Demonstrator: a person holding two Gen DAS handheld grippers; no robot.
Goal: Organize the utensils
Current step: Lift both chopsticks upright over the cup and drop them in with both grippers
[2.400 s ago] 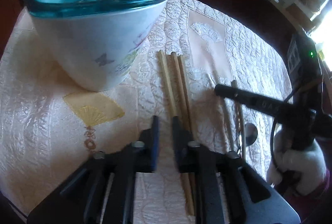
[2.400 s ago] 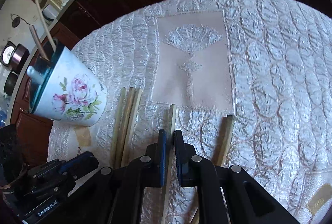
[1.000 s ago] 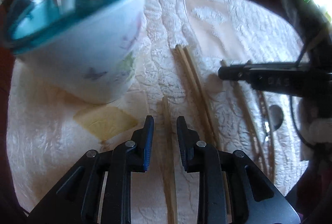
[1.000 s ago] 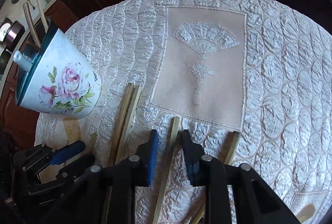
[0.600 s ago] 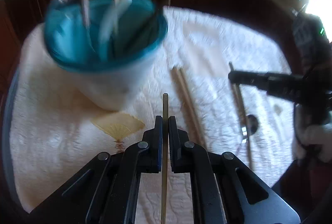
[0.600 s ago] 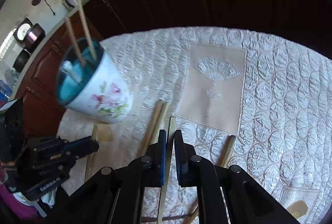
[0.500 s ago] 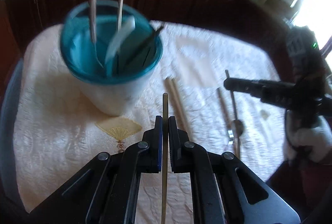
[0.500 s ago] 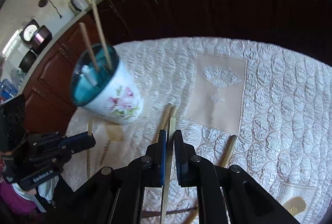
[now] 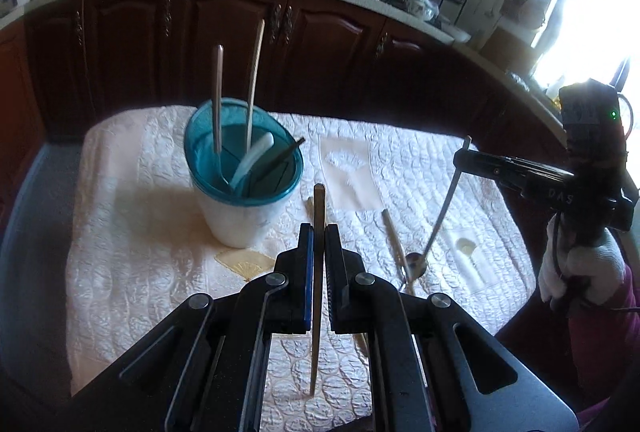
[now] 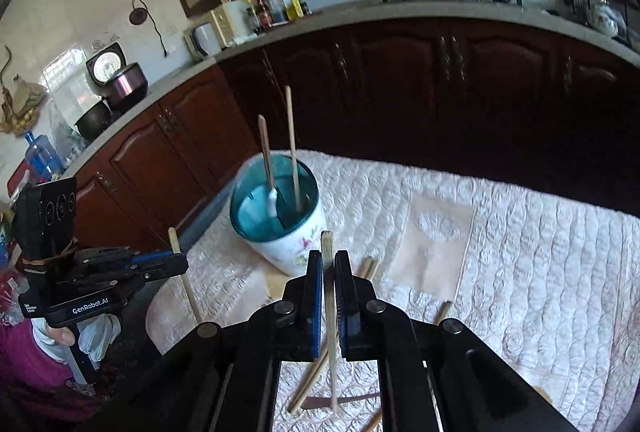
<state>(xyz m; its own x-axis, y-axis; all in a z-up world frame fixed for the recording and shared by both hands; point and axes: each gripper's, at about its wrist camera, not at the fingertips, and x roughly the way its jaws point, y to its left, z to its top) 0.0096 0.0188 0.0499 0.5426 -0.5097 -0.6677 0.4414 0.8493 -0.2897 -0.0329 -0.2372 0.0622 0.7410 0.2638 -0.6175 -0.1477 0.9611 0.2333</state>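
Both hands are in the carrying step: each gripper has one chopstick pinched and lifted clear of the quilted tablecloth, on its way to the holder. The left gripper has its jaws pressed onto a darker chopstick that runs straight through the gap, its top poking out ahead of the fingertips and its lower end hanging below them over the cloth. The right gripper is pinching a pale chopstick the same way, along the line of the jaws. The cup, white with a flower print and a teal lining, stands ahead of both sets of jaws, a little to the left of each. My reading is that the next move calls for bringing each stick over the teal rim, tipping it closer to upright and easing the jaws apart so it drops in beside what is already there, without the two grippers crowding each other or knocking the tall sticks. The count: two grippers, two chopsticks held, one cup. In the cup stand two tall sticks, a white spoon and a dark flat piece. On the cloth below the jaws at least three more chopsticks remain, plus one metal spoon.
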